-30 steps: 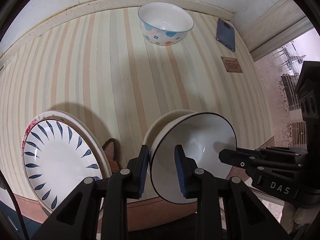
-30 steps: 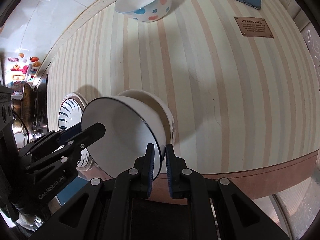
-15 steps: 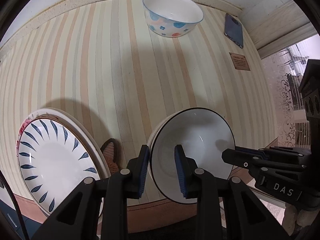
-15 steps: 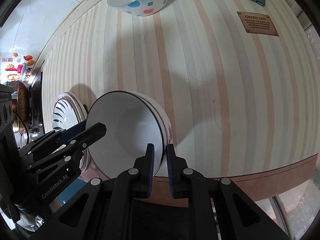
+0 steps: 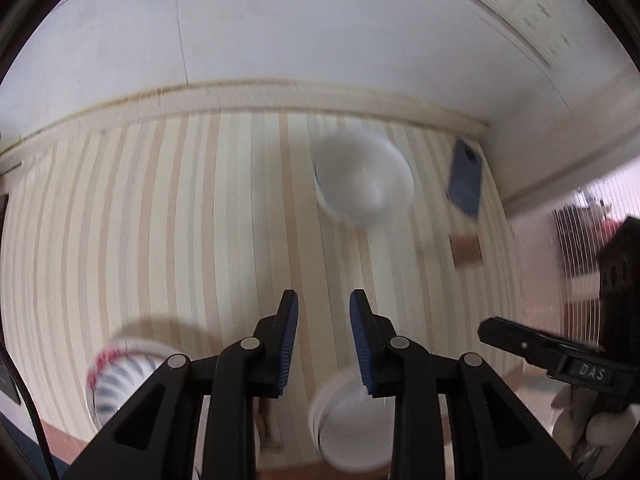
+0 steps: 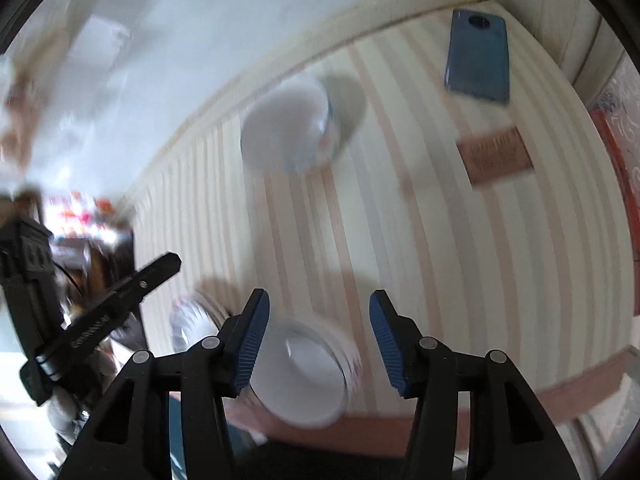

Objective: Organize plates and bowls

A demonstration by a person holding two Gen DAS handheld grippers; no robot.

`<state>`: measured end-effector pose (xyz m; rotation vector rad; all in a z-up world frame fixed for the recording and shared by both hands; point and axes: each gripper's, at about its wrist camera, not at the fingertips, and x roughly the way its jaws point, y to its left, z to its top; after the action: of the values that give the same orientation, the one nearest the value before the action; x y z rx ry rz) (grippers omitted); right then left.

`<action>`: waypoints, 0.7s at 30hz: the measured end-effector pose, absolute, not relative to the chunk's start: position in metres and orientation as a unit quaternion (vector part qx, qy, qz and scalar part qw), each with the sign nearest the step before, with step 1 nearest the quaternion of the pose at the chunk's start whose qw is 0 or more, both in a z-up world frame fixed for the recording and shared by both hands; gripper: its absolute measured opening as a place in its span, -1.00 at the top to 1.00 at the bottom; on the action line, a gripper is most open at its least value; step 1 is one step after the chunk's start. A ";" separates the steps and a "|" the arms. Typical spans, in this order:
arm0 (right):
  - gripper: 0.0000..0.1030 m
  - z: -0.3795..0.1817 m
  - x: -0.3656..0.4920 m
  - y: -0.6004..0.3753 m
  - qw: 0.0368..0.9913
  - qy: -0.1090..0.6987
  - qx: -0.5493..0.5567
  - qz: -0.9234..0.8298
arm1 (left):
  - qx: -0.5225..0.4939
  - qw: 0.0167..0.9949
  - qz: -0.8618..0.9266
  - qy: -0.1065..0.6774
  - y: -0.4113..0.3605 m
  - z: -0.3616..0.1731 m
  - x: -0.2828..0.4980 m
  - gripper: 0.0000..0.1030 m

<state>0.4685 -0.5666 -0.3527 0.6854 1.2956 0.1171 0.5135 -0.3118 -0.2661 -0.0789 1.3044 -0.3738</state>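
Observation:
Both views are motion-blurred. The stacked white bowls [image 5: 352, 428] [image 6: 308, 376] sit at the near edge of the striped table, free of both grippers. My left gripper [image 5: 323, 340] is open above and behind them, nothing between its blue pads. My right gripper [image 6: 316, 340] is open wide, its fingers straddling the stack from above without touching. A flower-patterned bowl [image 5: 362, 184] [image 6: 292, 128] stands near the far wall. The stacked plates [image 5: 120, 380] [image 6: 196, 320] with the blue leaf pattern lie at the near left.
A blue phone [image 5: 464, 180] [image 6: 478, 54] lies at the far right by the wall, a brown label [image 5: 466, 250] [image 6: 494, 156] just in front of it. The striped tablecloth [image 5: 180, 220] stretches between the bowls. The table's front edge [image 6: 560, 384] runs near the bowl stack.
Both grippers have let go of the black-rimmed bowl, now nested in the stack, and have opened. Both have lifted and tilted up toward the far wall.

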 end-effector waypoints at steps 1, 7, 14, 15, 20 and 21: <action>-0.07 -0.353 0.481 -0.573 0.745 0.583 0.321 0.048 | -0.037 0.779 -0.170 0.602 -0.313 -0.268 0.523 0.52; -0.07 -0.377 0.551 -0.580 0.751 0.570 0.332 0.027 | -0.030 0.771 -0.163 0.615 -0.341 -0.302 0.591 0.53; 0.09 -0.419 0.615 -0.573 0.742 0.588 0.321 0.025 | -0.013 0.746 -0.168 0.644 -0.368 -0.353 0.629 0.53; 0.20 -0.424 0.620 -0.572 0.740 0.591 0.320 0.022 | -0.008 0.740 -0.170 0.651 -0.372 -0.361 0.633 0.53; 0.61 -0.445 0.638 -0.561 0.733 0.612 0.298 0.018 | 0.004 0.734 -0.180 0.654 -0.382 -0.375 0.635 0.54; 0.63 -0.447 0.641 -0.560 0.733 0.613 0.293 0.016 | 0.001 0.737 -0.182 0.651 -0.382 -0.376 0.634 0.54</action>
<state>0.6407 -0.5598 -0.4468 0.6450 1.3488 0.0342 0.6342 -0.3821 -0.3756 0.0022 1.4300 -0.3989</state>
